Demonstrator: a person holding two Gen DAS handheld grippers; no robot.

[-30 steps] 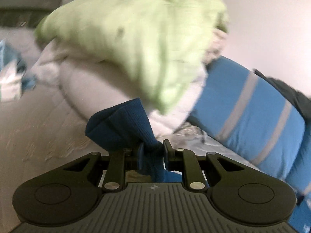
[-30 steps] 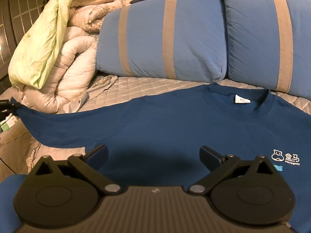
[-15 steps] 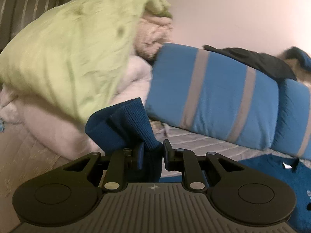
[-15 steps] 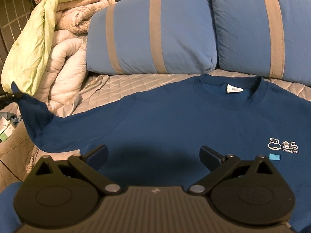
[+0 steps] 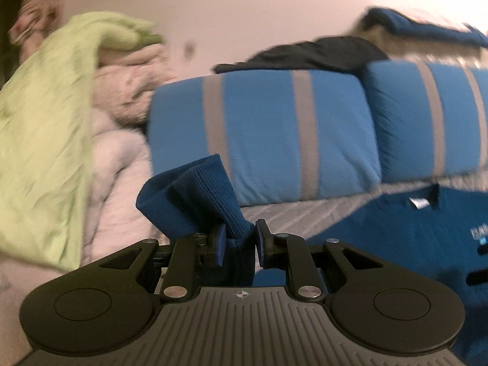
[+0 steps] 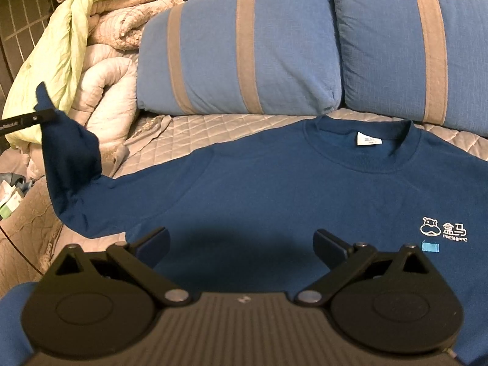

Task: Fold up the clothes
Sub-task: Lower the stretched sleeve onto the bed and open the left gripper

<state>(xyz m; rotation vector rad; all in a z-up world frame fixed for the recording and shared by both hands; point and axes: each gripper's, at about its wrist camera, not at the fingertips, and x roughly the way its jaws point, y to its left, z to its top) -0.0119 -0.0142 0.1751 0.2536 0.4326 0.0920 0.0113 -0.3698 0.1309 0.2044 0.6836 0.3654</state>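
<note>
Since a second ago the left claw (image 5: 240, 238) has lifted the sleeve cuff (image 5: 195, 195) off the bed and swung it inward, so its view has slid from the green quilt (image 5: 45, 140) round to the blue pillows (image 5: 274, 134) and the collar of the sweatshirt (image 6: 274, 201); the right claw (image 6: 241, 244) has not budged. That left claw is clamped on the ribbed cuff, the fabric bunched between its pads and standing up in front of them. From the right side, I see the sleeve (image 6: 71, 164) rising in a peak at the far left of the garment, pinched by the thin edge of the left claw, while the rest of the sweatshirt lies flat and face up on the quilted bed (image 6: 213, 128), collar toward the pillows and the printed logo (image 6: 442, 228) on its right chest. The right claw hangs over the lower body of the sweatshirt with its jaws spread wide and nothing between them. What matters next, I judge, is direction: the sleeve's long axis runs sideways out from the shoulder, and the body lies to the right of the left claw, so the cuff has to travel rightward across the chest. The left hand alone has it; the right is nearer the hem and free to pin the body.
</note>
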